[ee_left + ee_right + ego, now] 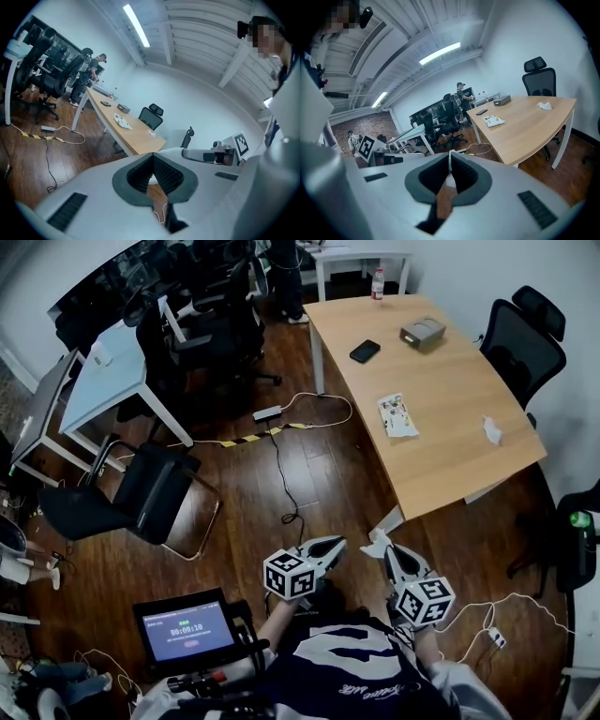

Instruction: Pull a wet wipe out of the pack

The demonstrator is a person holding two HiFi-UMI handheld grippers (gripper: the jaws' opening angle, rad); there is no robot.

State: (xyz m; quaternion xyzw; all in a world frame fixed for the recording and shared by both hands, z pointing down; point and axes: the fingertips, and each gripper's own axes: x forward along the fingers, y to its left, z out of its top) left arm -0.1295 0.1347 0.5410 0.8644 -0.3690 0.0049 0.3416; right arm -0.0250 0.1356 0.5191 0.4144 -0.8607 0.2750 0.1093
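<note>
Wooden table (441,456) fills far right, over dark plank floor (234,493). Both grippers held low at near edge, off the table's near corner. Left gripper (339,542): jaws closed tip to tip, nothing seen between them. Right gripper (387,552): jaws pressed together on a white wet wipe (377,542), which bunches at the tips, above the floor. Pack (397,415) lies flat mid-table, well apart from both grippers. A crumpled white wipe (491,430) sits right of pack.
</note>
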